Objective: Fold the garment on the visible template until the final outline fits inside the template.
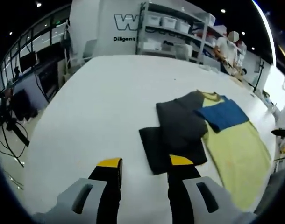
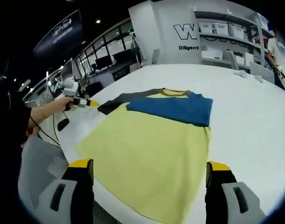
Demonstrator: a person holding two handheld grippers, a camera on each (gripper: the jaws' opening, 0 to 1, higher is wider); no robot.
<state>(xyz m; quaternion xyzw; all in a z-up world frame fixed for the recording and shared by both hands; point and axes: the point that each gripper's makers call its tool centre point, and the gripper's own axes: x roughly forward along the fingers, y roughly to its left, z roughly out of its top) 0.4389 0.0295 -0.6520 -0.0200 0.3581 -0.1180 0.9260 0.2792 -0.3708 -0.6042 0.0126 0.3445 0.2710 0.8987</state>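
2 low views from opposite table [image 1: 110, 102] edges, sharing the garment [image 2: 152, 149]

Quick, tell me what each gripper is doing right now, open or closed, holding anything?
Left gripper: open, holding nothing, above the white table.
Right gripper: open wide, holding nothing, over the yellow garment.

Partly hidden garment and cut-off lettering
The yellow garment [image 2: 147, 154] covers most of the dark template [image 2: 115, 101]; wall lettering [image 1: 126, 22] is cropped.
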